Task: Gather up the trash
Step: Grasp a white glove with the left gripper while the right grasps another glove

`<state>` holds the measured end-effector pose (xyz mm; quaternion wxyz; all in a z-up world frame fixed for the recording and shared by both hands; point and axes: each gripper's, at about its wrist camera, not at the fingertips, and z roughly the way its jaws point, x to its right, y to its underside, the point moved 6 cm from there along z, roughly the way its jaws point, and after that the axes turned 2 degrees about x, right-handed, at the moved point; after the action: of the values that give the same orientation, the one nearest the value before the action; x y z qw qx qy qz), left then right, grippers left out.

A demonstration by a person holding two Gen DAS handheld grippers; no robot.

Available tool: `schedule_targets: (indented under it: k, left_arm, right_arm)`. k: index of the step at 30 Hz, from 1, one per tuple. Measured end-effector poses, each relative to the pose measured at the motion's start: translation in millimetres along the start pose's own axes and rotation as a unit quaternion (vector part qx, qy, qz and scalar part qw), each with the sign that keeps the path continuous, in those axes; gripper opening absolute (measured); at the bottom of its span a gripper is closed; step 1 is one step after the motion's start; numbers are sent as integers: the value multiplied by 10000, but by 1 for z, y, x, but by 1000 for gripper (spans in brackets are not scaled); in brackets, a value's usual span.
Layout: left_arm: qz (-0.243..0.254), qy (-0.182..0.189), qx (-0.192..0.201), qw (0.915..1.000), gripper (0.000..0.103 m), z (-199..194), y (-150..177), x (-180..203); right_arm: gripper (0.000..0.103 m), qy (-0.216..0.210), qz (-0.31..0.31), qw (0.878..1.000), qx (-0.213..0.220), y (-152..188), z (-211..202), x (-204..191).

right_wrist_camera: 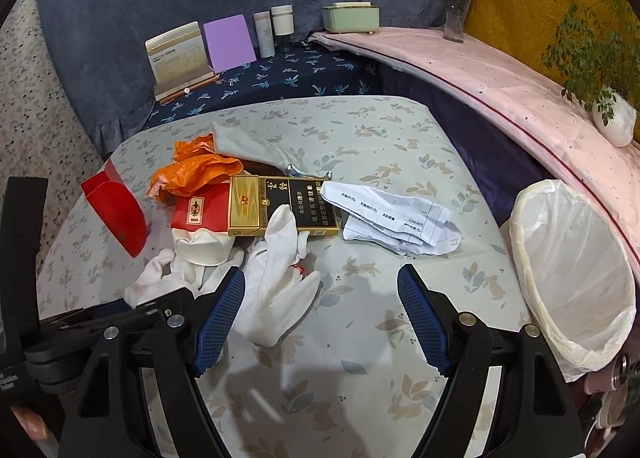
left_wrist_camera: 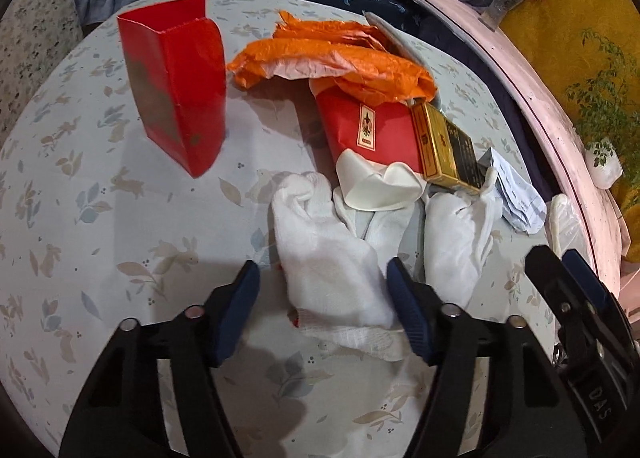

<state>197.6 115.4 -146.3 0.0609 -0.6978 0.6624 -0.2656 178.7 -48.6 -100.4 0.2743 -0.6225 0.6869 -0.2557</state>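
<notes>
Trash lies on a floral tablecloth [left_wrist_camera: 80, 185]. My left gripper [left_wrist_camera: 320, 278] is open, its fingers on either side of a white glove [left_wrist_camera: 332, 258] without closing on it. A second white glove [left_wrist_camera: 456, 234] lies to its right, also in the right wrist view [right_wrist_camera: 276, 278]. Behind are a crushed white cup [left_wrist_camera: 376, 185], a red packet [left_wrist_camera: 372, 129], a gold-and-black box [right_wrist_camera: 280, 205], an orange plastic bag [left_wrist_camera: 340, 53], an open red carton [left_wrist_camera: 180, 89] and crumpled receipts [right_wrist_camera: 392, 221]. My right gripper [right_wrist_camera: 320, 290] is open and empty above the cloth.
A waste bin with a white liner [right_wrist_camera: 576, 278] stands at the table's right edge. Behind the table are a pink-covered ledge [right_wrist_camera: 480, 73], a potted plant [right_wrist_camera: 616, 121], a flower vase [right_wrist_camera: 456, 13], a green box [right_wrist_camera: 352, 17], bottles and a purple card [right_wrist_camera: 228, 41].
</notes>
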Motion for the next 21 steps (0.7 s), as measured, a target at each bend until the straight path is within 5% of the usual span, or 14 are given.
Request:
schedule_targets:
  k: [5, 11, 16, 21]
  left_arm:
    - [11, 98, -37, 9999, 33, -1, 0, -1]
    - [-54, 104, -4, 9999, 22, -7, 1, -8]
    - [-102, 113, 7, 9999, 18, -13, 2, -12]
    - [-99, 142, 55, 9998, 17, -22, 2, -8]
  right_arm:
    - [68, -86, 21, 9998, -157, 2, 19, -5]
    - [54, -283, 31, 9987, -411, 9, 40, -17]
    - [30, -466, -82, 9974, -536, 17, 50, -30]
    - [17, -544, -134, 9975, -438, 15, 39, -32]
